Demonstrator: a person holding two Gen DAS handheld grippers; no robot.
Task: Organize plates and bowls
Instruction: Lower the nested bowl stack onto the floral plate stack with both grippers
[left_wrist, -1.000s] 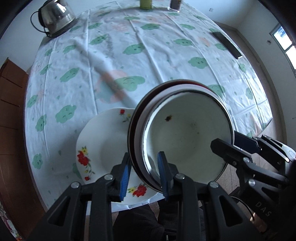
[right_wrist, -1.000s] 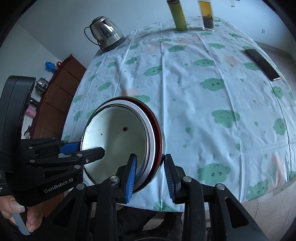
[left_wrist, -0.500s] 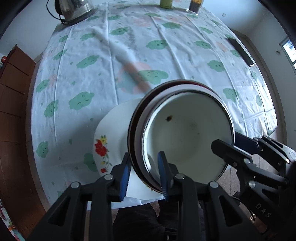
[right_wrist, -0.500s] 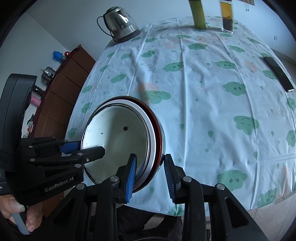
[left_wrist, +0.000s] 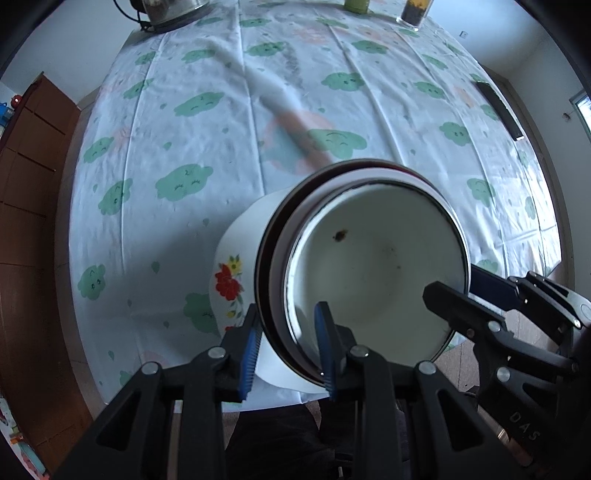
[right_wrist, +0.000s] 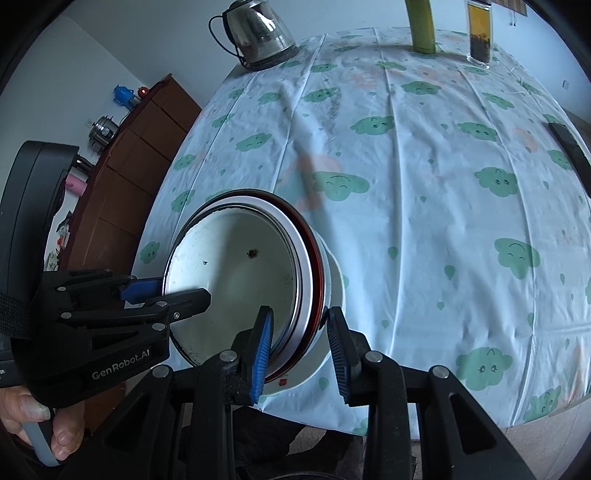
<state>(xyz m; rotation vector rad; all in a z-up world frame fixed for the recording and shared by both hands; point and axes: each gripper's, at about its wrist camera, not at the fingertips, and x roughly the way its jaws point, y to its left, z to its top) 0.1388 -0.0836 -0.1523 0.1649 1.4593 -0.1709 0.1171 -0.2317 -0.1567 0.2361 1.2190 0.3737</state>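
My left tool (left_wrist: 286, 341) is clamped on the near rim of a stack of bowls (left_wrist: 376, 280), one finger inside the white top bowl and one outside the dark outer rim. My right tool (right_wrist: 301, 349) grips the same stack (right_wrist: 236, 280) at its rim on the opposite side, pinching it the same way. The stack is tilted up toward me, held over the near edge of the counter (left_wrist: 207, 155), just above a white flowered plate (left_wrist: 236, 266) that lies at that edge. A small brown speck shows inside the top bowl. Along the far edge stand a kettle (right_wrist: 258, 35), a green bottle (right_wrist: 421, 26) and a glass jar (right_wrist: 479, 35); a phone (left_wrist: 498, 110) lies by the right edge.
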